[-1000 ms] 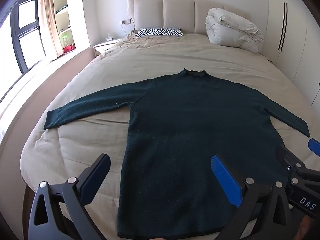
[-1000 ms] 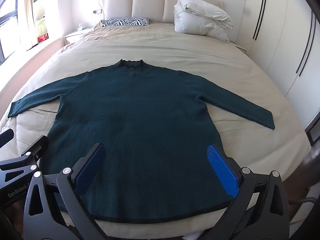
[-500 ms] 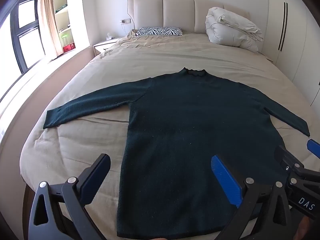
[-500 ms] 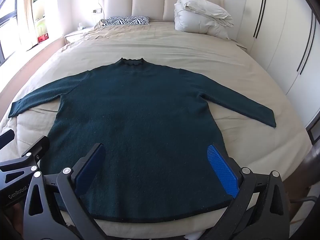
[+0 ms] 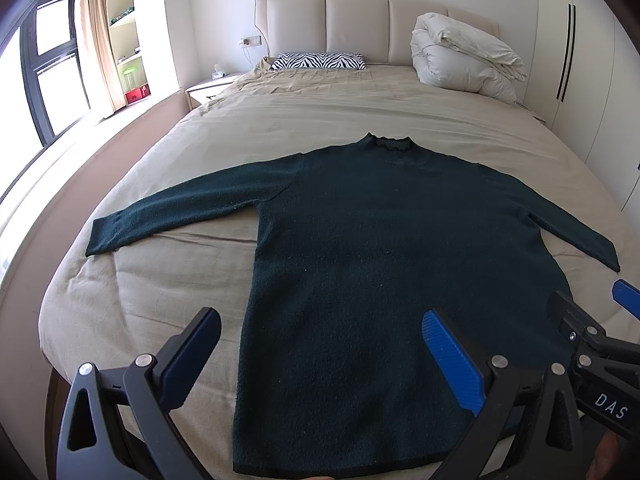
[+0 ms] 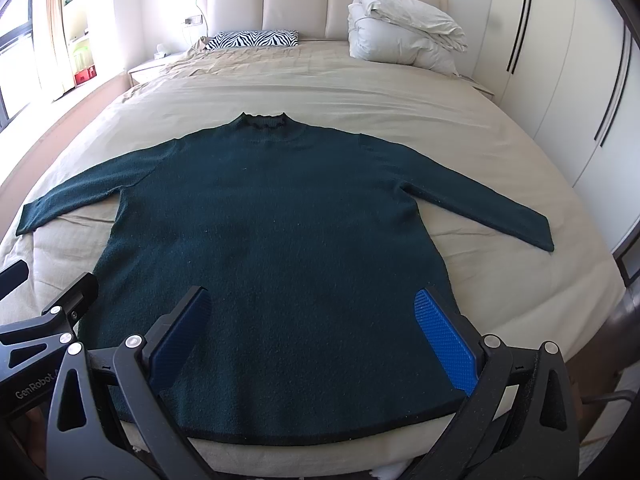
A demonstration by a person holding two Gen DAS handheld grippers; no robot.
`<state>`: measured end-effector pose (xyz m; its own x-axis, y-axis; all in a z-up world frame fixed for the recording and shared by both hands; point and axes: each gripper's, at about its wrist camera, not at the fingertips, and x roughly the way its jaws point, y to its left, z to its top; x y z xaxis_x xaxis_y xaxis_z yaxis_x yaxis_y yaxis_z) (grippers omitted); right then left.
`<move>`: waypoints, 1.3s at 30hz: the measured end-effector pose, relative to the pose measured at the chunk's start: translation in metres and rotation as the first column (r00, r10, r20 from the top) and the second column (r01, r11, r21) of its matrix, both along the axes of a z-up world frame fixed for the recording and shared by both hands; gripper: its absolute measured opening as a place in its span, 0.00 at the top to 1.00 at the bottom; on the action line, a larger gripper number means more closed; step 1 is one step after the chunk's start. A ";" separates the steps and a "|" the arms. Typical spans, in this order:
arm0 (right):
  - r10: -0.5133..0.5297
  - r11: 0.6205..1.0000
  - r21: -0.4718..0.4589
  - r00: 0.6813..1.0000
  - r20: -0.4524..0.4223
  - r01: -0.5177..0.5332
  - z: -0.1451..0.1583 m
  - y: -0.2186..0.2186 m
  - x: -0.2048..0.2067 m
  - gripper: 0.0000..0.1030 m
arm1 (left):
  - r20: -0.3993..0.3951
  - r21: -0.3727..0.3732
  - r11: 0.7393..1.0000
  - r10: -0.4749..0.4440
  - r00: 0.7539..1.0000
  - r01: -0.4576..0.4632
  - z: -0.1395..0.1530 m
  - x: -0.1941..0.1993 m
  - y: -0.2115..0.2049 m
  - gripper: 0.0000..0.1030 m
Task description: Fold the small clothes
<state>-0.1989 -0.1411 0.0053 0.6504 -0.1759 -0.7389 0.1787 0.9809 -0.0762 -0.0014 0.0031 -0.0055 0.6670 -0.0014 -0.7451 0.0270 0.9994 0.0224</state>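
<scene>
1. We see a dark green sweater [image 6: 276, 264] spread flat and face up on the bed [image 6: 320, 80], its hem along the near edge and its collar pointing to the headboard [image 6: 296, 4].
2. Both sleeves lie straight out and slightly down, one toward the left edge of the bed, the other toward the right edge.
3. Our left gripper [image 5: 320, 364] hangs over the hem on the sweater's left half, jaws spread wide and holding nothing; one blue pad is over bare sheet, the other over the knit.
4. Our right gripper [image 6: 316, 336] hangs over the hem on the right half, jaws equally wide and empty, both pads over the cloth.
5. Whether either gripper touches the cloth, we cannot tell.
6. Each gripper shows at the edge of the other's view, close beside it.
7. At the head of the bed lie a zebra pillow [image 6: 252, 39] and, to its right, a bundled white duvet [image 6: 404, 28].
8. A nightstand [image 5: 208, 90] stands left of the bed, wardrobe doors [image 6: 560, 60] to the right.
</scene>
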 end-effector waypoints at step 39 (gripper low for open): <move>0.002 1.000 0.002 1.000 -0.011 -0.002 -0.003 0.001 0.002 0.00 | -0.007 -0.001 1.000 0.001 1.000 -0.001 -0.001 0.001 0.001 0.00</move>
